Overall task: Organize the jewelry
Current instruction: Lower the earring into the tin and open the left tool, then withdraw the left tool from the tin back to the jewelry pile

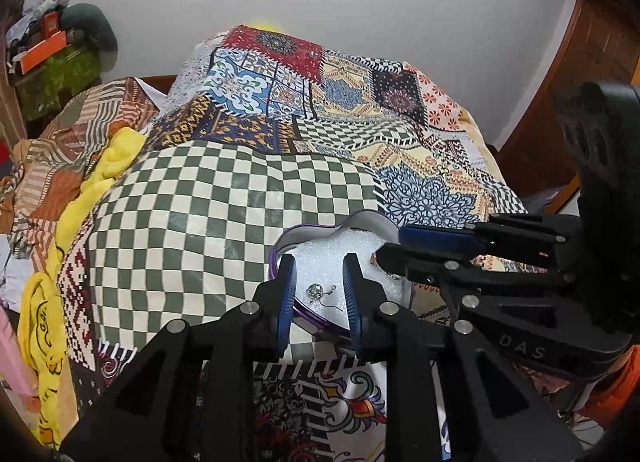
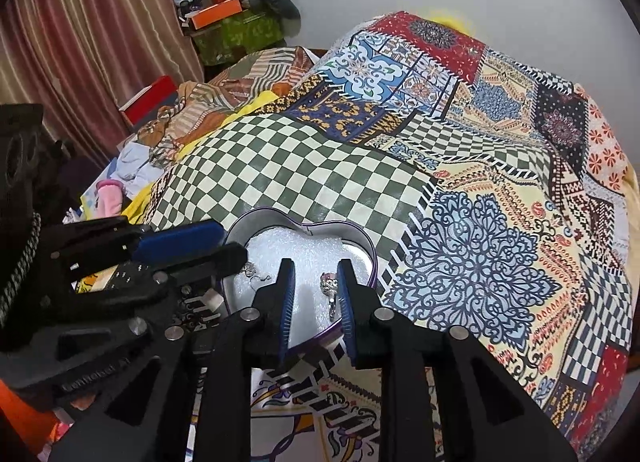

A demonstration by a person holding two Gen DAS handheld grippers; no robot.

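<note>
Left gripper (image 1: 319, 287): jaws apart, nothing clamped; silver earring (image 1: 316, 291) lies loose on white foam between them. Right gripper (image 2: 314, 289): jaws likewise apart, second earring (image 2: 331, 286) just beside right pad, seemingly free. Both earrings rest inside heart-shaped tin (image 2: 372, 258), purple-rimmed, on patchwork bedspread (image 2: 480, 222), near edge of bed. Step judged: pair just placed in tin. Next move calls for straight lift clear of rim without snagging hooks.
</note>
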